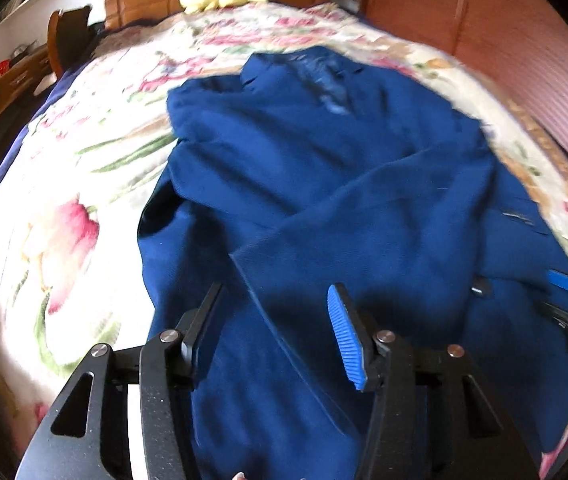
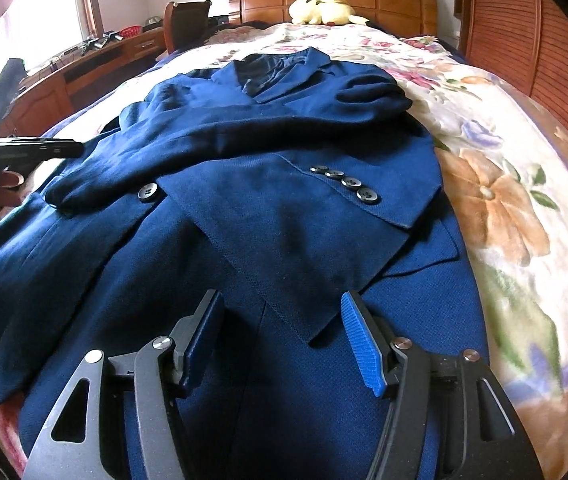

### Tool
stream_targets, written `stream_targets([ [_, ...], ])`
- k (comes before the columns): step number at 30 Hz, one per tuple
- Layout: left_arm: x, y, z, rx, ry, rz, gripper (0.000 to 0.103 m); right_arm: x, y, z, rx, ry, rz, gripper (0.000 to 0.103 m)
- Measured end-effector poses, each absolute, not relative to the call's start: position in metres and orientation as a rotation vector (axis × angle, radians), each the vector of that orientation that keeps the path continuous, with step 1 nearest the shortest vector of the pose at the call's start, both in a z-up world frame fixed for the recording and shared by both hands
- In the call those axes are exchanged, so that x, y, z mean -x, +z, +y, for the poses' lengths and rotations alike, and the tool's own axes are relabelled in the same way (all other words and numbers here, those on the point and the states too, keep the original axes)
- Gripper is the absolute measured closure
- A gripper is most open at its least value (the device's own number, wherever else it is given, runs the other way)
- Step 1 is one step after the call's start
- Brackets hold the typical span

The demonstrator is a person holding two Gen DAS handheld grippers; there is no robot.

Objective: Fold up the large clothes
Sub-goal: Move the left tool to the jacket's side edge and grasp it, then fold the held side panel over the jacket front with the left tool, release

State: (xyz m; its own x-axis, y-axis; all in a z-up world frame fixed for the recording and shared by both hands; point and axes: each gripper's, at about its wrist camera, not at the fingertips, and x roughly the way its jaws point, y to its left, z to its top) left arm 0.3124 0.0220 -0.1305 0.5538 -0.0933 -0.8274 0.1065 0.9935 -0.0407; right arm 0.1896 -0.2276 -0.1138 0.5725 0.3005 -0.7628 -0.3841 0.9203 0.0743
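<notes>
Both tongs, the left gripper (image 1: 276, 332) and right gripper (image 2: 280, 336), are hovering released over a blue jacket (image 2: 268, 208) that is lying on the floral bedspread (image 2: 503, 184). Being thick, soft and weighty, it is probably best pinched at the hem corners.

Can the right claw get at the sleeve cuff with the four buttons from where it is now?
Probably yes. The right claw hangs open and empty above the blue jacket, and the sleeve cuff lies on top just ahead, with nothing covering it. The left claw is off to the far side.
</notes>
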Motion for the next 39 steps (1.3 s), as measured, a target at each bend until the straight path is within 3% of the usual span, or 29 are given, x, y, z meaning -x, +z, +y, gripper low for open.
stream_targets([
  [3,-0.326,-0.142,0.028,0.013,-0.114,1.008,0.049,-0.189,-0.114,-0.227,0.104,0.402,0.873,0.040],
  [5,-0.333,-0.146,0.032,0.038,-0.116,1.008,0.038,-0.189,-0.114,-0.227,0.107,0.400,0.872,0.040],
  [8,-0.342,-0.154,0.038,0.074,-0.116,1.017,0.032,-0.189,-0.114,-0.226,0.109,0.401,0.871,0.040],
  [18,-0.339,-0.155,0.032,0.029,-0.105,0.975,0.030,-0.190,-0.114,-0.226,0.107,0.403,0.872,0.039],
  [22,-0.337,-0.152,0.032,0.054,-0.165,0.977,0.055,-0.190,-0.114,-0.226,0.108,0.402,0.872,0.039],
  [24,-0.335,-0.149,0.028,0.042,-0.186,0.972,0.072,-0.190,-0.115,-0.226,0.108,0.402,0.872,0.039],
  [25,-0.334,-0.147,0.026,0.036,-0.193,0.969,0.089,-0.190,-0.115,-0.226,0.108,0.403,0.872,0.039],
  [26,-0.332,-0.144,0.023,0.023,-0.188,0.965,0.095,-0.190,-0.115,-0.226,0.108,0.403,0.872,0.039],
  [39,-0.239,-0.069,-0.019,-0.048,-0.285,0.735,0.098,-0.190,-0.115,-0.225,0.111,0.402,0.869,0.039],
])
